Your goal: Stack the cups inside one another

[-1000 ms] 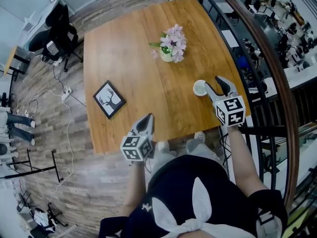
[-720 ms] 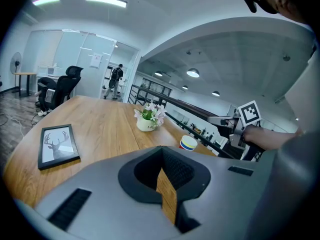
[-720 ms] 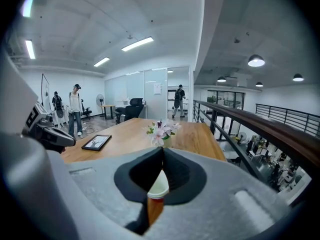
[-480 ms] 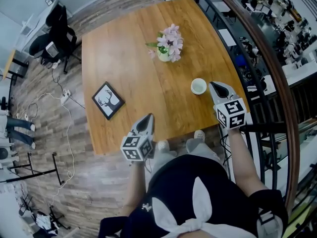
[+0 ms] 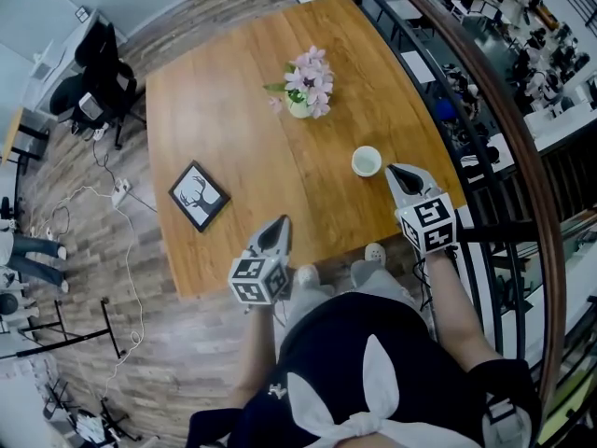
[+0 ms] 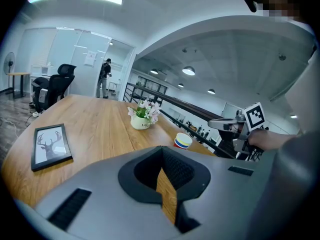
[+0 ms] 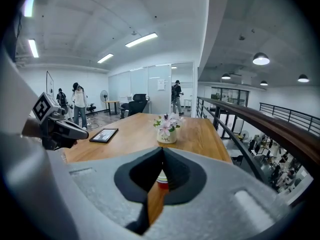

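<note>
A white-rimmed cup [image 5: 367, 161] with yellow, blue and red bands stands upright near the right edge of the wooden table [image 5: 233, 119]; it may be several cups nested. My right gripper [image 5: 395, 172] is shut and empty, just right of the cup and apart from it. In the right gripper view the cup [image 7: 161, 180] shows through the gap below the closed tips [image 7: 162, 150]. My left gripper [image 5: 279, 222] hovers at the table's near edge, shut, holding nothing. The left gripper view shows the cup [image 6: 183, 141] far ahead to the right, with the right gripper [image 6: 235, 126] beyond it.
A white pot of pink flowers [image 5: 303, 87] stands at the table's far side. A framed deer picture [image 5: 198, 195] lies at the left. A curved railing [image 5: 485, 110] runs close along the table's right edge. An office chair [image 5: 98, 54] stands on the floor at far left.
The right gripper's jaws have gone from open beside the cup to shut, and it has drawn back slightly from the cup. The cup stays on the table. The left gripper has not moved.
</note>
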The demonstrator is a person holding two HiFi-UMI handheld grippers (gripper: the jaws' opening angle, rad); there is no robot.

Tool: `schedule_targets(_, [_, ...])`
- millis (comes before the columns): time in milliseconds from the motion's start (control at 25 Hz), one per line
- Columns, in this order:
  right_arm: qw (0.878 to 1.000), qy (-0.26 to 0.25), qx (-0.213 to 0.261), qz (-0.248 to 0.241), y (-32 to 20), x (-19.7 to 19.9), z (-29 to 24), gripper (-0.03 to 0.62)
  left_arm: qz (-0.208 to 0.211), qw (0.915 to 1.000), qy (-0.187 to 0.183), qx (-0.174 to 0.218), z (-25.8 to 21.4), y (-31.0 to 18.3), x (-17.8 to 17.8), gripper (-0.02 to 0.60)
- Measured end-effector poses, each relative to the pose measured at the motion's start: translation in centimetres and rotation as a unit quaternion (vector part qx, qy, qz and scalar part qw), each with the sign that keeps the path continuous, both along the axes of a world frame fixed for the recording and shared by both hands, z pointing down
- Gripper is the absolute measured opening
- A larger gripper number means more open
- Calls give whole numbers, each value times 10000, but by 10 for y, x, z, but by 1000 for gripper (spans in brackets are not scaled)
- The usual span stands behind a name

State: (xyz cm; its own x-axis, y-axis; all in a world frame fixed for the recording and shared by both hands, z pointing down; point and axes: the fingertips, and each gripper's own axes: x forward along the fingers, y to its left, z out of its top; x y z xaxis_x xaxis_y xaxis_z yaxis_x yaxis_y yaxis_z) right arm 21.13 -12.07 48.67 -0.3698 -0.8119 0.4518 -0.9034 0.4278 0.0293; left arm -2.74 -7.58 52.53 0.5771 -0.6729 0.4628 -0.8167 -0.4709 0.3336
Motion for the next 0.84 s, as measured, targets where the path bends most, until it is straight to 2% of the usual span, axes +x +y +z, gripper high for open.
schedule_targets(840, [9998,120,-170,20,11,5,12,-3,62,10000,21,-3,3,-1,10,17])
